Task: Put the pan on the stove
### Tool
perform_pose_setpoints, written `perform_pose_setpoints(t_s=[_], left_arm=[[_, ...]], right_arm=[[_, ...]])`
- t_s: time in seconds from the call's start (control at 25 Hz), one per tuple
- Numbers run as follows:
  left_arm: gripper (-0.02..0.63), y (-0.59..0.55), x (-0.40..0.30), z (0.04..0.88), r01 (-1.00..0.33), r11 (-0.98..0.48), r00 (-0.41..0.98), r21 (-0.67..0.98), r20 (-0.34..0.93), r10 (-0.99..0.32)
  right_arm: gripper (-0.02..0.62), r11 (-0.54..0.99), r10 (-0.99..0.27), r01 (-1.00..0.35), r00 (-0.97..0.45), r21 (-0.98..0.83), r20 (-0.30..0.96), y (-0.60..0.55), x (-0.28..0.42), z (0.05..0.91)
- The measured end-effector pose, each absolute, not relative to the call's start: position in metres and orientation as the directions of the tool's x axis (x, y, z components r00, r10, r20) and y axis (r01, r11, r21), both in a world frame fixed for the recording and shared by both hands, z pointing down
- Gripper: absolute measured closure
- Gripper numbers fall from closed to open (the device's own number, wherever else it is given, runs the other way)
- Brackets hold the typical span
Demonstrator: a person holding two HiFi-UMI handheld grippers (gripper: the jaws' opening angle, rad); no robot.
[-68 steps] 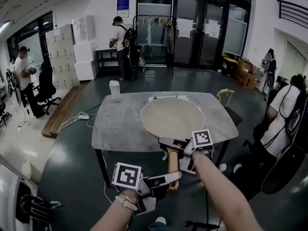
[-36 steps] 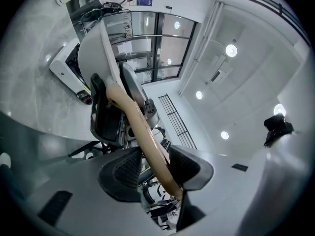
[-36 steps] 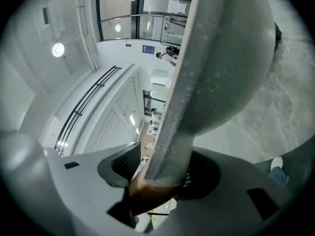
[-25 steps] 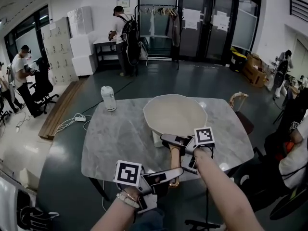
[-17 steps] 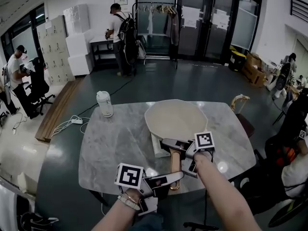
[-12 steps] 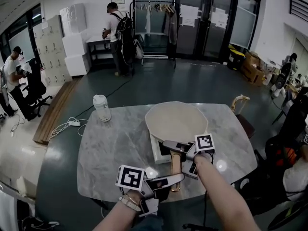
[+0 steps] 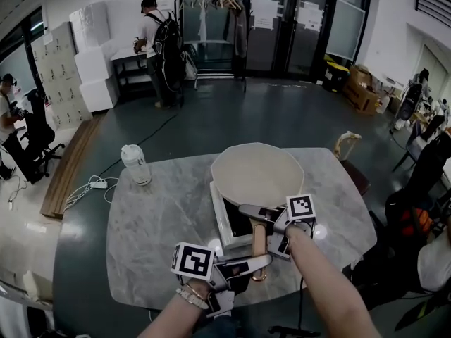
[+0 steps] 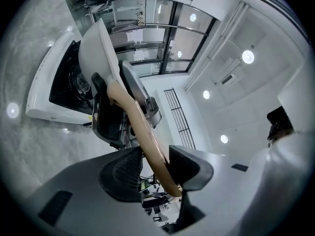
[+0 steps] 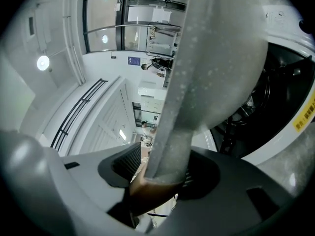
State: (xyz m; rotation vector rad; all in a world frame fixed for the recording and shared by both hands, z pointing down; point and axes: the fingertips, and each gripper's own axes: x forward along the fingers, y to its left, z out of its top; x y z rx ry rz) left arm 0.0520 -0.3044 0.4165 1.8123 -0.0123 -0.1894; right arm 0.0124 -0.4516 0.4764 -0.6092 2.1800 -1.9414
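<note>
Both my grippers are on the pan's handle, one behind the other. The left gripper (image 7: 255, 263) has the near end. In the left gripper view its jaws are clenched on the wooden handle (image 8: 140, 132) just short of the tip, pads pressing on both sides. The right gripper (image 7: 258, 214) sits further fwd, where the handle meets the pan. The right gripper view shows its jaws clamped there, over the speckled grey neck and the brown wood below it. So neither is released; both are grasping the handle.

The pan (image 7: 257, 173) is cream, wide and shallow, held out ahead of me over the far part of the stove (image 7: 236, 225). The stove is a white single-burner unit w/ a black top. Its near half shows bare in the head view, approx under the right gripper. In the left gripper view the pan is tipped and looks clear of the burner. The right gripper view has the pan's underside close over the black burner ring, but I can't tell if they touch.

The stove sits on the grey marble tabletop (image 7: 155, 217), a bit right of centre. A pale bottle (image 7: 135, 165) stands near the tabletop's far-left corner, well apart from the stove. In the bg, a person w/ a backpack (image 7: 158, 37) stands at a bench near the glass doors. A wooden chair back (image 7: 345, 145) shows just beyond the tabletop's far-right edge.
</note>
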Motion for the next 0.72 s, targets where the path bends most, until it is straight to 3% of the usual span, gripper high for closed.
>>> perform_pose_setpoints(t_s=[0.72], left_arm=[[0.428,-0.31,0.079,0.41,0.094,-0.228,0.981,0.969,-0.129,-0.145]], right_arm=[[0.376,0.066,-0.341,-0.186,-0.927,-0.98,0.153,-0.455,0.026,0.475]])
